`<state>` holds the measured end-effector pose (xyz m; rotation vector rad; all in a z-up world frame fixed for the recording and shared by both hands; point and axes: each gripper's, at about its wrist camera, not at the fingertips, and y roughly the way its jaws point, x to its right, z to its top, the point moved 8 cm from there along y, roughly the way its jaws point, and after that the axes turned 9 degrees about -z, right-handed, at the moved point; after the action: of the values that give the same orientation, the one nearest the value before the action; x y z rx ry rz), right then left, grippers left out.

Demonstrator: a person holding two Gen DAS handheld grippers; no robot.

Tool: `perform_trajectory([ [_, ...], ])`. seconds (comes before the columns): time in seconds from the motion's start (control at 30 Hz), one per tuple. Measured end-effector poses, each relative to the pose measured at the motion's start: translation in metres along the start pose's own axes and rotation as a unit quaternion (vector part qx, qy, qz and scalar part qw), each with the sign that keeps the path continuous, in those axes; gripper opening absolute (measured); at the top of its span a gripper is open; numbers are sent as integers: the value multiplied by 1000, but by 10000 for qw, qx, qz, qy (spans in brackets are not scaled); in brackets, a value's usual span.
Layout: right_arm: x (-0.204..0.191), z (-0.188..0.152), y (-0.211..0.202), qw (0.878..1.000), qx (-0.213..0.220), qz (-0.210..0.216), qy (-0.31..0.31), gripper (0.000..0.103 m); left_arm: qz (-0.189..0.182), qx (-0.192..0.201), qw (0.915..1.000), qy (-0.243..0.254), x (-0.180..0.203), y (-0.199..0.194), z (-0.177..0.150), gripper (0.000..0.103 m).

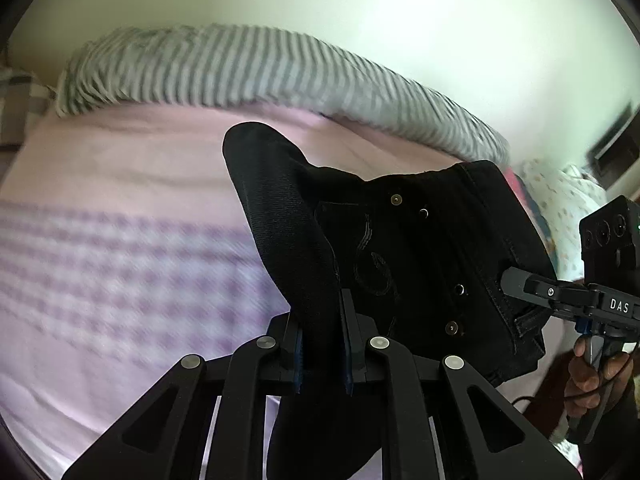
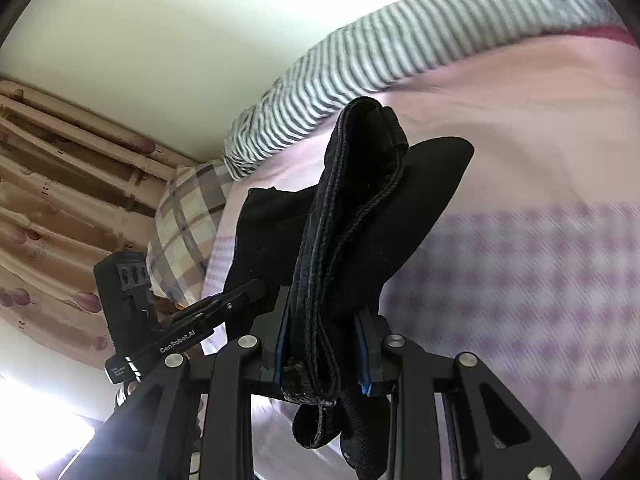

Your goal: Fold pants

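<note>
Both the left gripper (image 1: 323, 344) and right gripper (image 2: 325, 350) clamped the black denim pants (image 1: 420, 256), jaws narrow. Best kept level above the pink checked bed (image 1: 120, 248).

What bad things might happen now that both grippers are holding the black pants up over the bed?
1. The left gripper pinches only a narrow fold of the black pants, so the cloth might slip out.
2. The right gripper clamps a thick stack of seams and hems; one layer could slide free and spoil the fold.
3. Loose cloth hangs below both grippers and may drag and bunch on the pink bedsheet when lowered.
</note>
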<state>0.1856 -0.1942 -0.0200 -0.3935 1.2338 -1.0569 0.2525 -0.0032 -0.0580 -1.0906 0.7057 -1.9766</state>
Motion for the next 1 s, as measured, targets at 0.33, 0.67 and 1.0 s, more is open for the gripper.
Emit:
perform_trajectory([
  [0.33,-48,55,97,9993,-252,264,-111,25,534,131,9984,-127,-88,-18,54,14],
  [0.67,-18,43,141,9926,-444,-896,-694,33,831,-291,9958,-259,-160,21,43,24],
  [1.0,-6,41,151,9601,45,-2345,-1523,74,1444,27,9895,-81,-180,31,24,72],
])
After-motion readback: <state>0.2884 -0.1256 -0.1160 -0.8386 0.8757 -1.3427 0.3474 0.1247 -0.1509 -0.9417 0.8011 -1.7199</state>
